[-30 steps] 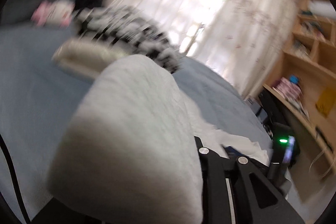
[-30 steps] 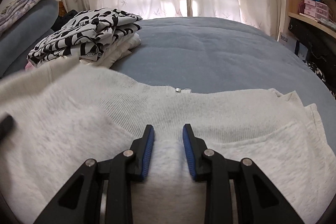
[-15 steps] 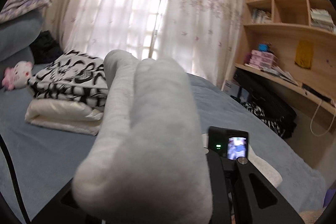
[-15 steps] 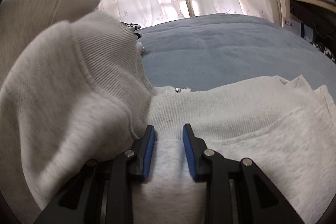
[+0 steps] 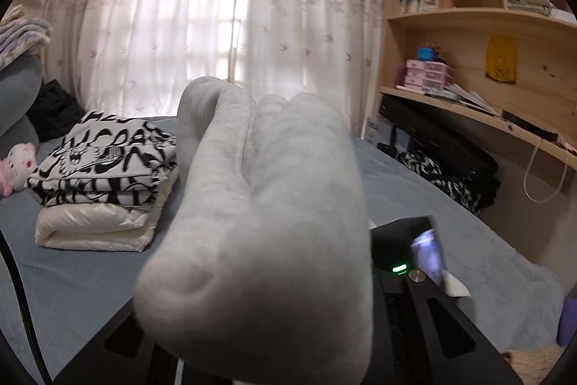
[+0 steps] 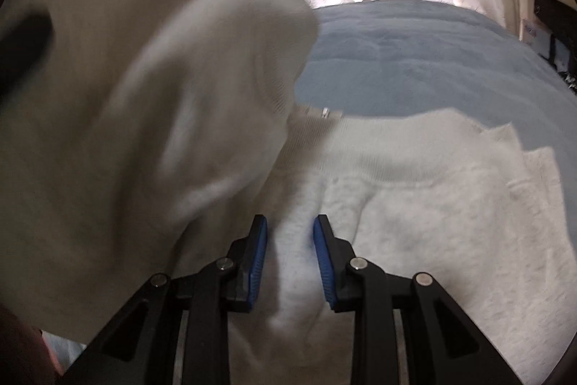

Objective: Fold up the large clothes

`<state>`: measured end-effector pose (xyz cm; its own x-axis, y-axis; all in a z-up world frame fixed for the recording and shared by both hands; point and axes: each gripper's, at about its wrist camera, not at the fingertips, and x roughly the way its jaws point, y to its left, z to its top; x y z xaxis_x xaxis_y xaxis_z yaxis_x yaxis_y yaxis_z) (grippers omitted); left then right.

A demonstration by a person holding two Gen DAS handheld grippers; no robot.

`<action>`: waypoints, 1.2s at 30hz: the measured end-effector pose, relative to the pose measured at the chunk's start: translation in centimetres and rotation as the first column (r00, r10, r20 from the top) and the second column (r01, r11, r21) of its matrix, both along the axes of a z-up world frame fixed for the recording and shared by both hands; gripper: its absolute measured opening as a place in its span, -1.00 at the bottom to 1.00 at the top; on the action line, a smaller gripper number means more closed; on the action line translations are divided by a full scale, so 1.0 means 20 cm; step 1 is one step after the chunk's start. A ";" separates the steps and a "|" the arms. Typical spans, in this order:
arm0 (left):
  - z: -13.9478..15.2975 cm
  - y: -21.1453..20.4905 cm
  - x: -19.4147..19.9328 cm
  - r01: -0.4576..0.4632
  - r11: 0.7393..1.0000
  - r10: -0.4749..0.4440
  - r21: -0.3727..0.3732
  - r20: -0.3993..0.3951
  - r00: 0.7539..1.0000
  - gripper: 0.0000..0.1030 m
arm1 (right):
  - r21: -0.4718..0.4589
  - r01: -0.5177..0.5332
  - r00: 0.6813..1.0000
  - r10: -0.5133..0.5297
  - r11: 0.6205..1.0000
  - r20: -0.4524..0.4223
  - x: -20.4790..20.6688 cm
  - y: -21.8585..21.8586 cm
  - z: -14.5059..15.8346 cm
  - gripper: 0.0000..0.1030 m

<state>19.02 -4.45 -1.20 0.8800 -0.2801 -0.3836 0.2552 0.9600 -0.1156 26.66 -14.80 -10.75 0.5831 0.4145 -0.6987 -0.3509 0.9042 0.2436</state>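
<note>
A light grey sweatshirt (image 6: 432, 204) lies on the blue bed (image 6: 414, 60). My right gripper (image 6: 290, 262) rests on it with a ridge of the fabric between its blue pads (image 6: 258, 262); the jaws stand a little apart. A lifted fold of the sweatshirt (image 6: 144, 96) hangs over the left of the right wrist view. In the left wrist view a thick bundle of the same sweatshirt (image 5: 274, 222) covers my left gripper and hides its fingertips; it is held up above the bed (image 5: 72, 276).
A stack of folded clothes, black-and-white print on cream (image 5: 104, 183), sits on the bed at left, a pink plush toy (image 5: 16, 168) beside it. A wooden desk and shelves (image 5: 468, 60) stand at right, dark clothes (image 5: 443, 175) below. Curtains (image 5: 216, 6) behind.
The left gripper has lifted its bundle of sweatshirt and swung it over toward the right. The raised fold now covers more of the right wrist view. The right gripper stays on the fabric.
</note>
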 end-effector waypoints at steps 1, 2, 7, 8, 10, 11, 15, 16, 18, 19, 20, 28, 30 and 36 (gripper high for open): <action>0.01 -0.02 0.00 0.005 1.000 -0.005 0.004 -0.011 1.000 -0.66 | 0.036 -0.004 1.000 0.005 0.999 -0.024 0.02 -0.01 -0.04 -0.46; 0.00 -0.05 0.02 0.007 1.000 -0.007 0.011 -0.034 0.999 -0.66 | 0.058 -0.004 0.999 0.006 0.998 -0.033 0.03 -0.02 -0.06 -0.45; 0.01 -0.15 0.04 0.021 0.999 -0.018 0.047 -0.062 0.998 -0.66 | 0.088 -0.009 0.999 0.012 0.996 -0.037 0.02 -0.03 -0.06 -0.45; 0.02 -0.17 0.03 0.029 0.998 -0.026 0.052 -0.060 0.998 -0.66 | 0.124 -0.009 0.998 0.016 0.992 -0.059 0.01 -0.08 -0.04 -0.45; 0.05 -0.23 0.04 0.044 0.997 -0.040 0.069 -0.057 0.998 -0.66 | 0.217 -0.001 0.994 0.025 0.976 -0.108 0.00 -0.19 0.00 -0.46; 0.05 -0.27 0.04 0.052 0.995 -0.048 0.084 -0.060 0.997 -0.66 | 0.248 0.017 0.992 0.014 0.969 -0.124 -0.02 -0.26 0.02 -0.46; 0.05 -0.46 0.07 0.087 0.989 -0.078 0.122 -0.073 0.994 -0.65 | 0.188 0.164 0.983 -0.146 0.968 -0.109 -0.20 -0.60 0.09 -0.46; 0.04 -0.51 0.07 0.097 0.987 -0.088 0.130 -0.074 0.993 -0.65 | 0.182 0.217 0.974 -0.202 0.959 -0.100 -0.27 -0.72 0.10 -0.46; 0.01 -0.64 0.09 0.126 0.980 -0.115 0.152 -0.081 0.990 -0.65 | 0.180 0.290 0.956 -0.276 0.940 -0.096 -0.37 -0.87 0.11 -0.46; -0.01 -0.71 0.10 0.143 0.976 -0.130 0.162 -0.085 0.988 -0.65 | 0.184 0.334 0.942 -0.322 0.924 -0.094 -0.42 -0.96 0.11 -0.46; -0.03 -0.79 0.11 0.161 0.971 -0.147 0.175 -0.090 0.985 -0.65 | 0.188 0.371 0.928 -0.359 0.909 -0.095 -0.46 -1.03 0.11 -0.46; -0.50 -1.31 0.12 0.329 0.888 -0.252 0.321 -0.258 0.933 -0.65 | 0.222 0.529 0.849 -0.512 0.819 -0.131 -0.57 -1.40 0.05 -0.46; -0.62 -1.42 0.06 0.339 0.837 -0.257 0.429 -0.239 0.936 -0.64 | 0.230 0.528 0.849 -0.510 0.818 -0.136 -0.58 -1.42 0.03 -0.46; -0.62 -1.44 0.07 0.342 0.838 -0.263 0.425 -0.234 0.936 -0.63 | 0.231 0.539 0.843 -0.517 0.810 -0.150 -0.60 -1.44 0.00 -0.49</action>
<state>20.36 -33.24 -13.57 0.6956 -0.2830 -0.6604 0.5571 0.7928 0.2472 14.65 -43.57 -10.84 0.7133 0.2269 -0.6631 0.1918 0.8468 0.4961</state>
